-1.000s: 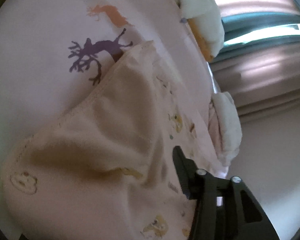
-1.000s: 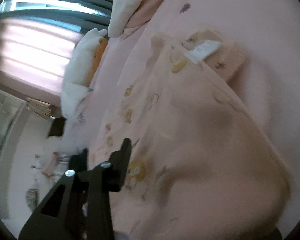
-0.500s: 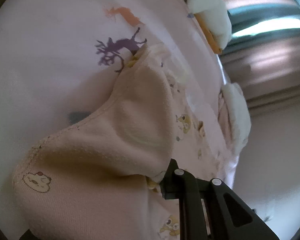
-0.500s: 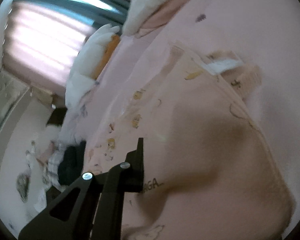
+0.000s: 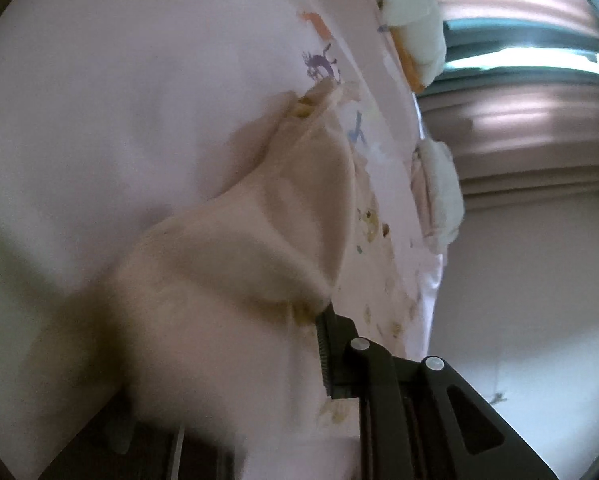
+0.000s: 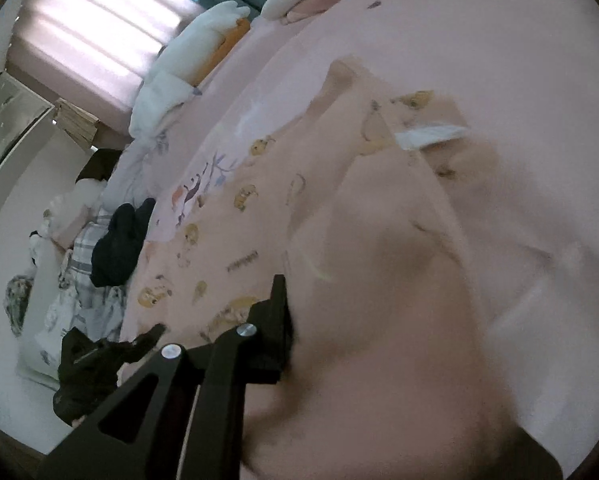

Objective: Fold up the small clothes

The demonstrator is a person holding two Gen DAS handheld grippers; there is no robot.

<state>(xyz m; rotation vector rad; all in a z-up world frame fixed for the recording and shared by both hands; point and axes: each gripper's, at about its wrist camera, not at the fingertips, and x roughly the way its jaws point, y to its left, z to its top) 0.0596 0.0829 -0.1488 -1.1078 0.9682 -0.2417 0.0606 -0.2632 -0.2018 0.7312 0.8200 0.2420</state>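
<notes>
A small peach garment [image 5: 259,240] printed with little yellow cartoon animals lies on the pink bedsheet [image 5: 119,80], and one side of it is lifted and folded over. My left gripper [image 5: 299,320] is shut on a bunched edge of it. Only one black finger [image 5: 331,356] shows, since cloth covers the other. In the right wrist view the same garment [image 6: 379,260] shows its plain inner side and a white label [image 6: 431,136]. My right gripper [image 6: 299,304] is shut on its near edge, with one finger [image 6: 275,320] visible and the other under the cloth.
White pillows [image 5: 415,4] and a white bundle [image 5: 439,192] lie along the bed's far edge under a curtained window [image 5: 519,60]. In the right wrist view a dark garment [image 6: 119,244], checked cloth [image 6: 87,276] and a black item [image 6: 95,364] sit at the bed's left side.
Both grippers have closed on the garment's edge and travelled across the bed with it. The lifted side now folds over the rest, and more of the printed layer beneath is covered.
</notes>
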